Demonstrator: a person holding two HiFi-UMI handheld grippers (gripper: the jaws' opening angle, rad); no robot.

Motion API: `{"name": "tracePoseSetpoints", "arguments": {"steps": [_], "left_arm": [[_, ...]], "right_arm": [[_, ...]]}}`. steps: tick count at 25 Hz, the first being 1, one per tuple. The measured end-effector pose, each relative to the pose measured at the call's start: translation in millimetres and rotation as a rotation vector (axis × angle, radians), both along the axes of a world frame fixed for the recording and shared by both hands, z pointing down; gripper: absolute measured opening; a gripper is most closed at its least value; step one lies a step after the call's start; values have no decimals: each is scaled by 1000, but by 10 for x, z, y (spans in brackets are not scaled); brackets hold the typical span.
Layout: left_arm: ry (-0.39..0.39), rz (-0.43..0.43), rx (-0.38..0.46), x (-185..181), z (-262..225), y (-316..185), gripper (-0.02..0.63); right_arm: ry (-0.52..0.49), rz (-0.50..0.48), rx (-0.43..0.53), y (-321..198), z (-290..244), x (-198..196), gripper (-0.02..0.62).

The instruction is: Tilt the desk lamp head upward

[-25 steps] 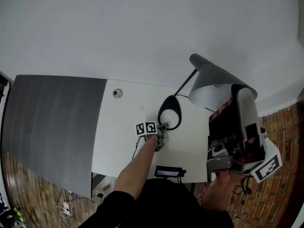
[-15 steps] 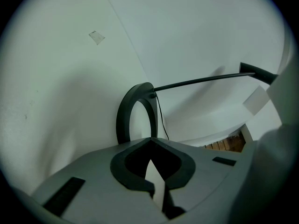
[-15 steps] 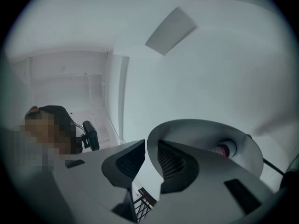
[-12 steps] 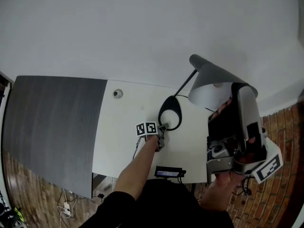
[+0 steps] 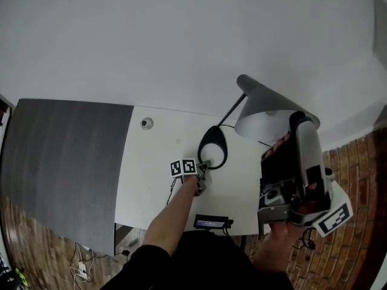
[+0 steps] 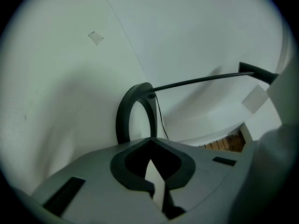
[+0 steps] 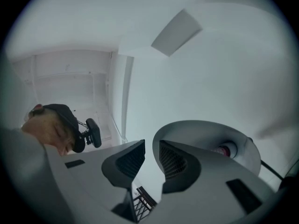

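Two grippers are engaged over the white desk (image 5: 160, 156). The lamp head (image 5: 266, 104) is seen at 2 o'clock from the base ring (image 6: 122, 120) and is carried on a thin arm (image 6: 201, 80). The left gripper (image 6: 150, 169) is closed to a slit, with its tips laid at the ring's 6 o'clock edge; a pinch cannot be confirmed. The right gripper (image 7: 151, 154) is set nearly together at the lamp head's rim, one jaw across the mouth and one outside, so the rim is judged pinched. The lamp head is judged light, thin-walled and slippery, with a stiff joint, so the rim is the place to be taken. One bulb (image 7: 226, 149) is housed inside the hollow lamp head.
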State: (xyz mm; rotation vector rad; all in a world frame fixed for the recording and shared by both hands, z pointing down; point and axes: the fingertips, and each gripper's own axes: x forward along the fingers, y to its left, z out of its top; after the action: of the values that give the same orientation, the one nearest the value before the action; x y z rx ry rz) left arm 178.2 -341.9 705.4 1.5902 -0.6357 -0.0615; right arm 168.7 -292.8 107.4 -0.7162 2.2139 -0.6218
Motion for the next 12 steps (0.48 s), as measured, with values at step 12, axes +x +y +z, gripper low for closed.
{"name": "tracePoseSetpoints", "arguments": {"steps": [12], "left_arm": [[227, -79, -43, -146, 2, -8, 11]], "right_arm": [[213, 101, -333, 395, 1203, 160, 92]]}}
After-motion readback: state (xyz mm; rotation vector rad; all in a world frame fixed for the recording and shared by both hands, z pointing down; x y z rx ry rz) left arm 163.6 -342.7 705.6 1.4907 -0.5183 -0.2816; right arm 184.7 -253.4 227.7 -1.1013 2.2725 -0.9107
